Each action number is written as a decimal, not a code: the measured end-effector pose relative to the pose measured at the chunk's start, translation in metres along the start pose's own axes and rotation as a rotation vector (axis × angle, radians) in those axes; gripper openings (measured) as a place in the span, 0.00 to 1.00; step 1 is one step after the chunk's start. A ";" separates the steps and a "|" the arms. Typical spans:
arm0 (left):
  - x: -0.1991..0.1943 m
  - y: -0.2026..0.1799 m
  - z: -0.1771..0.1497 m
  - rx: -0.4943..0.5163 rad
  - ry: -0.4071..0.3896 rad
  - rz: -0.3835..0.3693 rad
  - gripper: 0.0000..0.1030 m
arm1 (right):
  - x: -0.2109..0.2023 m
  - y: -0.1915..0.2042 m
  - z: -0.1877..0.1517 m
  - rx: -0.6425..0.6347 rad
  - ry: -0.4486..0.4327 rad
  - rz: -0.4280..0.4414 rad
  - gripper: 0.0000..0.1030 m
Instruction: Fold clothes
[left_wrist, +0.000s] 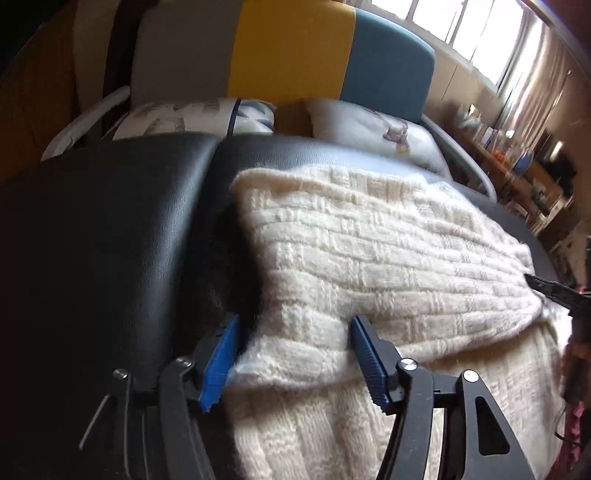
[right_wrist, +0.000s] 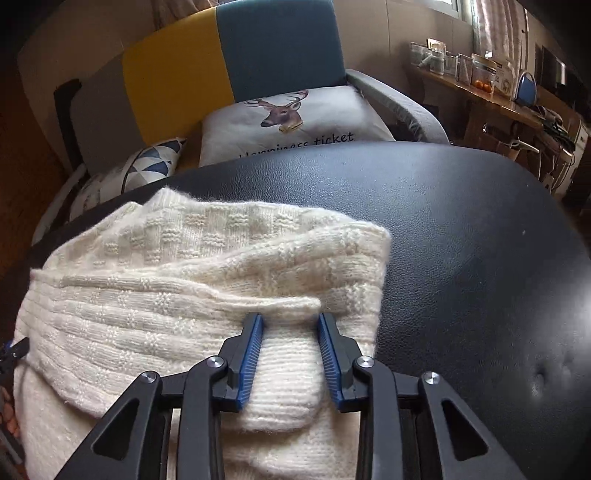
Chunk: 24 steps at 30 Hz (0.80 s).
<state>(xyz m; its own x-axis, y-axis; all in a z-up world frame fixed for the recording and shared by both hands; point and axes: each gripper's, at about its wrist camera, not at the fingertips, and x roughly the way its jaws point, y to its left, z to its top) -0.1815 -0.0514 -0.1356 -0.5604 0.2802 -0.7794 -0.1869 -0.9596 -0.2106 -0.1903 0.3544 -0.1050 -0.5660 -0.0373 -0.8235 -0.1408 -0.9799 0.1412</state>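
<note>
Laying folded cream knit sweater (left_wrist: 369, 236) down: our left gripper (left_wrist: 291, 354) spread wide, off the fabric; right gripper (right_wrist: 290, 354) pinching the cuff, release it flat at lower centre.

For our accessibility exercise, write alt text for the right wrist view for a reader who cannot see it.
A cream knitted sweater, partly folded, lies on a black padded surface, and the right gripper has a fold of it between its blue fingers. Behind stand a deer-print cushion and a grey, yellow and blue chair back.
</note>
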 end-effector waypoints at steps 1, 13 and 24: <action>0.002 -0.001 0.000 0.010 0.011 0.004 0.62 | -0.001 -0.002 -0.001 0.011 -0.002 0.010 0.30; -0.043 0.016 -0.030 -0.130 -0.001 -0.003 0.63 | -0.067 -0.043 -0.061 0.222 0.001 0.298 0.38; -0.104 0.030 -0.121 -0.215 0.048 -0.131 0.63 | -0.126 -0.125 -0.193 0.514 0.071 0.496 0.46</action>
<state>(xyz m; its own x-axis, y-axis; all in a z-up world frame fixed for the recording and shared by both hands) -0.0318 -0.1124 -0.1323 -0.5026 0.4061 -0.7632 -0.0765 -0.9003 -0.4286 0.0550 0.4435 -0.1247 -0.6110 -0.4838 -0.6266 -0.2553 -0.6288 0.7345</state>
